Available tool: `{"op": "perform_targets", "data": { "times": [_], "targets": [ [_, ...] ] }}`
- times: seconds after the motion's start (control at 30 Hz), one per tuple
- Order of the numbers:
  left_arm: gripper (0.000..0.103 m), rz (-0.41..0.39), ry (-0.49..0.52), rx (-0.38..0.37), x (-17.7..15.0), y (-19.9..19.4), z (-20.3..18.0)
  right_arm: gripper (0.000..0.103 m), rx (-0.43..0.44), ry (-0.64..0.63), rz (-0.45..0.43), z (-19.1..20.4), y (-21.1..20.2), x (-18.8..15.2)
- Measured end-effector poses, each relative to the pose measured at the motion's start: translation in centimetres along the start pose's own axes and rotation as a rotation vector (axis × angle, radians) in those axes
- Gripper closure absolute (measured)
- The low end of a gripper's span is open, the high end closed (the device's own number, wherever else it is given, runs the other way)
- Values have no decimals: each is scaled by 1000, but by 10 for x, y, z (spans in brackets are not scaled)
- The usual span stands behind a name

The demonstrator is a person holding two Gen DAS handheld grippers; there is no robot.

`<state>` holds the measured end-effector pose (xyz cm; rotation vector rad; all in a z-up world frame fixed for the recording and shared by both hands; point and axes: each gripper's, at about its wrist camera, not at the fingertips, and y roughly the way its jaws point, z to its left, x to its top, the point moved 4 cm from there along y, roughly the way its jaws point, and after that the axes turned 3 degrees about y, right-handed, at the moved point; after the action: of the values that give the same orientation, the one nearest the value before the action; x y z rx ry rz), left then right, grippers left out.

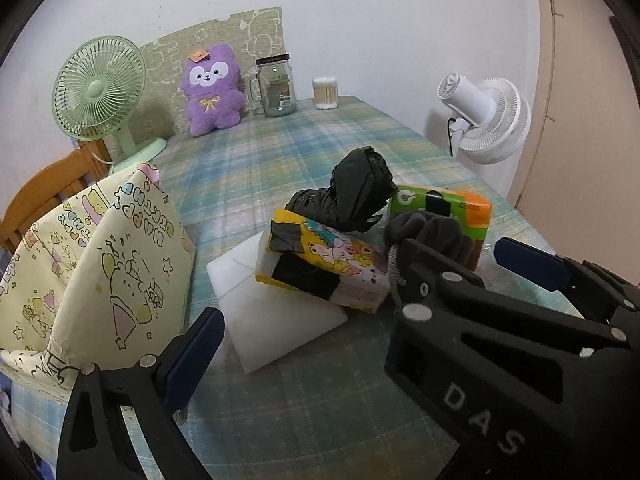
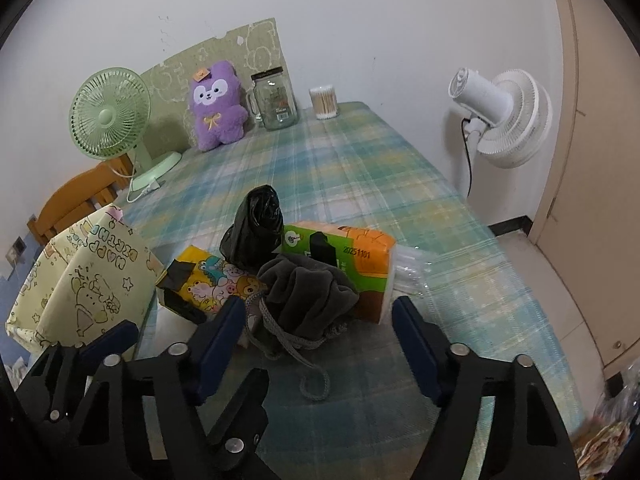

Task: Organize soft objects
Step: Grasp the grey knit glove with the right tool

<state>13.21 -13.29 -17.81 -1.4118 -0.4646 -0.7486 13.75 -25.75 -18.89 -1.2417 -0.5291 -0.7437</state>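
A lived-in home room: a table under a blue-green plaid cloth [image 2: 360, 184], with a purple plush bear [image 2: 216, 108] at its far edge, a mint-green desk fan [image 2: 114, 120] beside that.

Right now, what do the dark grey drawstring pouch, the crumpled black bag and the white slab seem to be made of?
The dark grey drawstring pouch looks like soft matte fleece or velour, with deep folds and a braided grey cord. The crumpled black bag looks like thin plastic film, glossy on its creases. The white slab is probably foam or sponge: matte, featureless, square-edged.
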Motion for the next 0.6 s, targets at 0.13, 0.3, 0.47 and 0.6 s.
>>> {"op": "perform_targets", "data": {
  "times": [0.13, 0.3, 0.47, 0.6],
  "targets": [
    [4, 10, 28, 11, 1, 5, -2, 34, -15, -19, 16, 1, 8, 0],
    [4, 16, 42, 19, 1, 8, -2, 49, 20, -26, 35, 1, 16, -1],
    [4, 3, 51, 26, 4, 7, -3, 67, 56, -16, 27, 0, 15, 1],
    [4, -16, 68, 42, 8, 4, -5, 72, 47, -9, 10, -2, 10, 3]
  ]
}}
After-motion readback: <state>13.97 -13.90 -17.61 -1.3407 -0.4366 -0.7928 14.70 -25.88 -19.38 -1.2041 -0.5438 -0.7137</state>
